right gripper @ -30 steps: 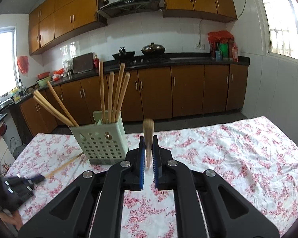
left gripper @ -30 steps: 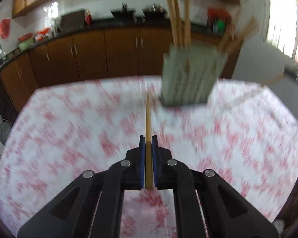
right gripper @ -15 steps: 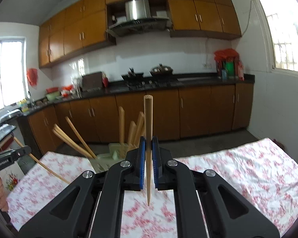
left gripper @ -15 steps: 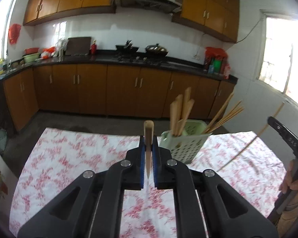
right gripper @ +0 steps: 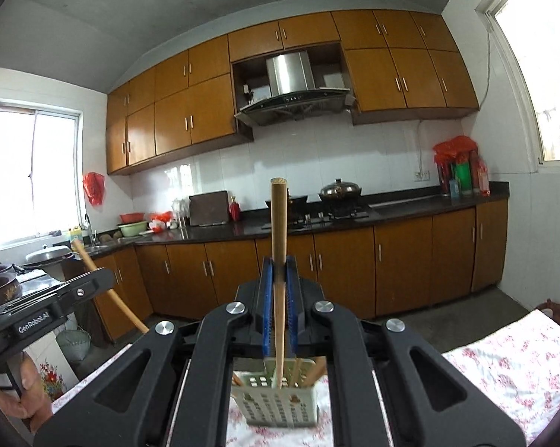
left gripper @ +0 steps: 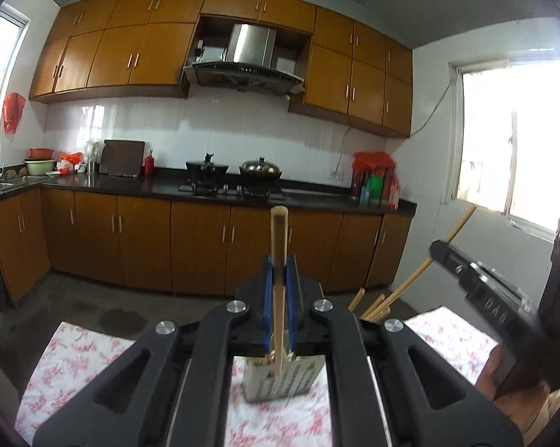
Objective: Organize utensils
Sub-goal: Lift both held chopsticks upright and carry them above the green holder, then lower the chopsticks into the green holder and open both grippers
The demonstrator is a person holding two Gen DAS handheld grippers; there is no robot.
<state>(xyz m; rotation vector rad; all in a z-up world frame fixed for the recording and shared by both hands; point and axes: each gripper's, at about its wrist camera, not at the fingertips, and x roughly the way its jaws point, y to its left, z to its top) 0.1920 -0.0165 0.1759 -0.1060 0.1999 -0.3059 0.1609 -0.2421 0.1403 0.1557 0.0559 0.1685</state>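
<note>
The pale green perforated utensil holder [right gripper: 280, 398] stands on the table with the red-flowered cloth [right gripper: 503, 368], straight below both of my tools, and several wooden chopsticks [right gripper: 317, 367] already lean inside it. My right gripper [right gripper: 279, 279] is clamped on a round wooden chopstick [right gripper: 278, 246], held upright with its lower end reaching down to the holder's open top (whether the tip is actually inside, I cannot tell). My left gripper [left gripper: 279, 279] is likewise closed on a flat wooden stick [left gripper: 278, 238], also upright, its lower end in front of the same holder [left gripper: 283, 380]; from that side more chopsticks [left gripper: 373, 307] fan out past my right finger. Each tool shows at the edge of the other's view: the right one, black and slanted, at the right [left gripper: 481, 287], the left one with its white lettering at the left [right gripper: 45, 309]. Beyond the table run brown kitchen cabinets [right gripper: 402, 264], a dark counter [right gripper: 410, 206] and a steel range hood [right gripper: 291, 78].
</note>
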